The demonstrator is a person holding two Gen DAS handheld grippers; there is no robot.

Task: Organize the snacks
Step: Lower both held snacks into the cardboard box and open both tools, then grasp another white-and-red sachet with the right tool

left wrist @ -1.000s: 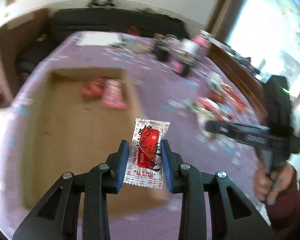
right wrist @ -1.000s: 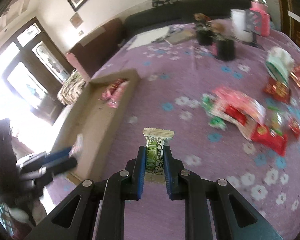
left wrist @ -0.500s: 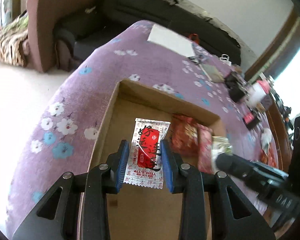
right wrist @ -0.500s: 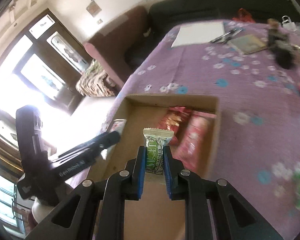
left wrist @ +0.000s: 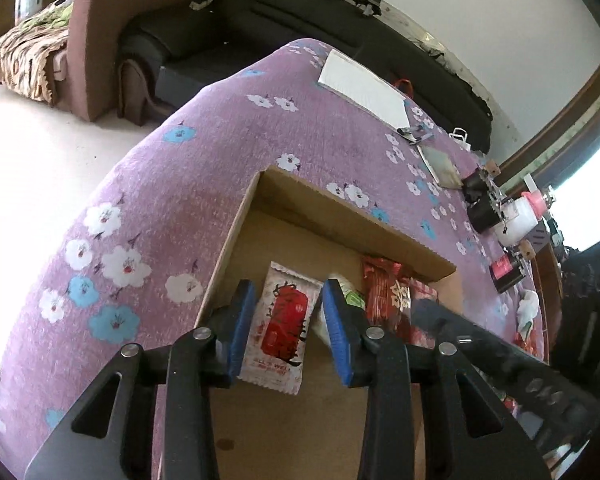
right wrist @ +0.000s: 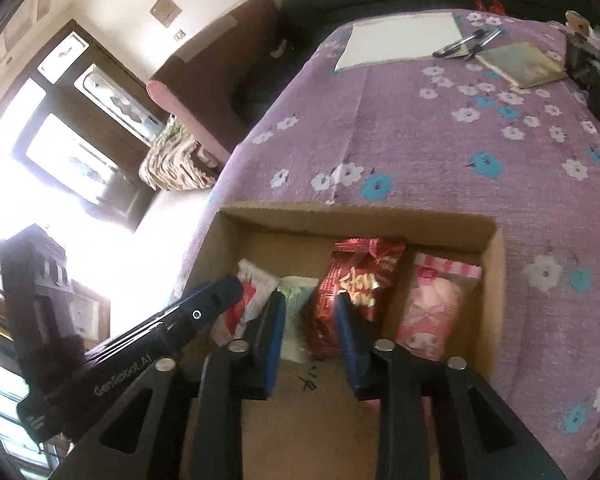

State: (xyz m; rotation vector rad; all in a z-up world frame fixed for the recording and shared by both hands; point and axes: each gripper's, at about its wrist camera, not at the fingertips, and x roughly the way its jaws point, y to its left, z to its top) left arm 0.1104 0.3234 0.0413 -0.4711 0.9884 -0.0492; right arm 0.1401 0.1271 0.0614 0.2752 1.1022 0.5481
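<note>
Left hand-held gripper (left wrist: 286, 330): jaws parting, letting the red-white packet (left wrist: 281, 332) drop into the cardboard box (left wrist: 340, 210).
Right hand-held gripper (right wrist: 310, 340): gaping wide, releasing the green packet (right wrist: 296, 316) alongside.

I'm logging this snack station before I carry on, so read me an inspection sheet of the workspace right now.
Surface: purple flowered tablecloth, cardboard box on it.
Job's things: white-red packet, green packet, red bag, pink bag, all inside the box.
Clutter: paper, pens, booklet, cups.
Grippers: left tongs and right tongs open over the box.
Cables: nothing seen.
Surroundings: sofa, armchair, windows.
</note>
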